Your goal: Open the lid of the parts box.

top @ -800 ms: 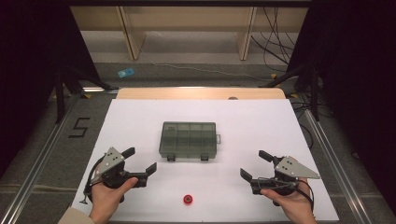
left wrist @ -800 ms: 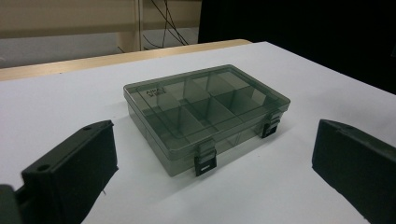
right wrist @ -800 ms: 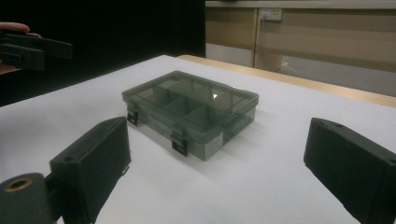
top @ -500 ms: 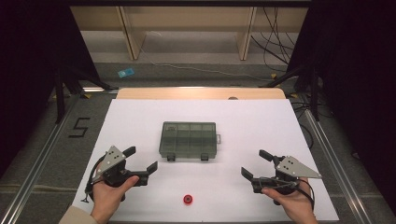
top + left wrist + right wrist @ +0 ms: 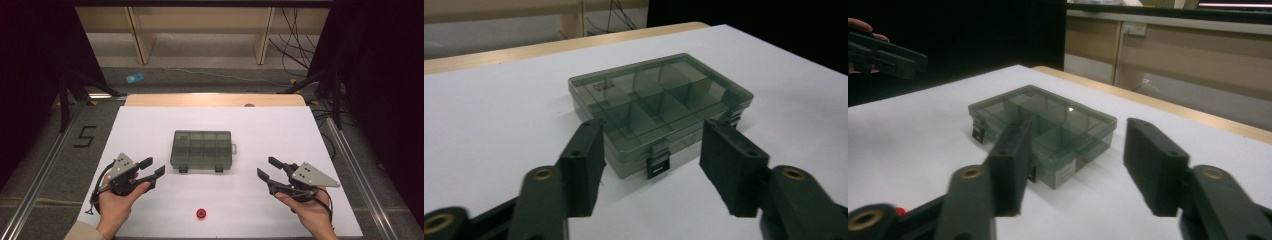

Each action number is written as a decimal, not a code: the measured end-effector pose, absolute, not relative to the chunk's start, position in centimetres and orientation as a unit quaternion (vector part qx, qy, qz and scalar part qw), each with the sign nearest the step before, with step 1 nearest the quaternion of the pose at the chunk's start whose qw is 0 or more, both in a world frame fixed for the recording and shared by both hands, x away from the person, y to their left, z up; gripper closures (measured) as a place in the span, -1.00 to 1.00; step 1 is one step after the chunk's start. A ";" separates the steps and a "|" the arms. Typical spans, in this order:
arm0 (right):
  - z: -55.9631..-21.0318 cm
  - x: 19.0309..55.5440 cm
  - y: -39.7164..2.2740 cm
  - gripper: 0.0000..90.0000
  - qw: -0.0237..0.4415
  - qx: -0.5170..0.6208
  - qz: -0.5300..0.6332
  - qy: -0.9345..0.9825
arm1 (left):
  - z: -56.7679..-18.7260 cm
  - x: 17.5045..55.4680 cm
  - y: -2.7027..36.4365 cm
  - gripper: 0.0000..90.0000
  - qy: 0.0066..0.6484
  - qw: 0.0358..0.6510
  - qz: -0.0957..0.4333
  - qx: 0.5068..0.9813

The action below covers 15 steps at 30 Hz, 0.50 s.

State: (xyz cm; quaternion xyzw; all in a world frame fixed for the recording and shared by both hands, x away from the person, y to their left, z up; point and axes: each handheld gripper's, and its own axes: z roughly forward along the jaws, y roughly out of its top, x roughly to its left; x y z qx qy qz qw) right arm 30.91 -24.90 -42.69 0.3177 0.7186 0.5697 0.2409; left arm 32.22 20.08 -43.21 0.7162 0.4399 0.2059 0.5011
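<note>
**Both grippers empty, case closed mid-tabletop**

Nearest me: small red round part [image 5: 201,214] sitting alone on the white tabletop [image 5: 150,125], close to the front edge, roughly between my two hands and well apart from both.

Left gripper [image 5: 153,168] is in my left hand [image 5: 116,206], held low over the tabletop at front left, jaws parted with nothing between them. In the left gripper view the case's front latches sit in the gap, but farther off, no contact.

Right gripper [image 5: 266,168] is in my right hand [image 5: 311,212] at front right, same picture: jaws released, nothing gripped, pointed inward at the case.

Next out: translucent smoky-grey plastic compartment case [image 5: 202,149], flat on the tabletop near centre, lid down, two latches on the side facing me. Compartments look empty through the lid. It lies between the two grippers, clear of both.

Far end: a strip of bare wood [image 5: 215,100] past the white surface.
</note>
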 end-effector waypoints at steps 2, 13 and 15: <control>-42.7 31.3 -24.7 0.25 0.241 0.316 0.559 0.727 | -43.4 32.7 20.1 0.22 0.443 0.488 0.207 0.723; -43.4 34.6 -22.5 0.98 0.205 0.308 0.520 0.770 | -44.0 34.7 19.3 1.00 0.462 0.432 0.209 0.746; -43.7 35.2 -22.1 1.00 0.191 0.313 0.511 0.777 | -44.1 35.1 19.3 1.00 0.457 0.418 0.204 0.758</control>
